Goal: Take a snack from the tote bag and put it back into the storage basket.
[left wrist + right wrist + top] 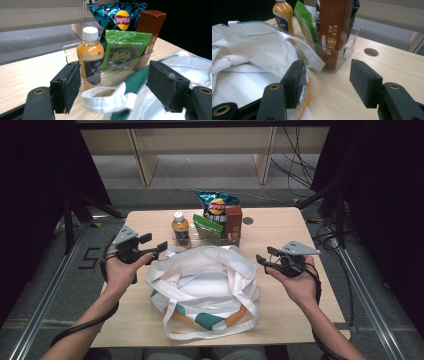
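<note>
A white tote bag (205, 285) with green and orange trim lies crumpled in the middle of the table. My left gripper (155, 246) hovers open at the bag's left rear corner; in the left gripper view a white strap loop (105, 98) lies between and below its jaws, untouched. My right gripper (261, 260) stands open at the bag's right edge, nothing between its pads (363, 81). Behind the bag a clear bin (342, 53) holds an orange drink bottle (90, 56), a green packet (125, 48), a blue crisp bag (216, 205) and a brown box (334, 27).
The wooden table (280, 305) has a round cable hole (371, 52) to the right of the bin. Bare wood shows at the far left and right of the top. Cables trail on the floor beyond the far edge, beside dark stands.
</note>
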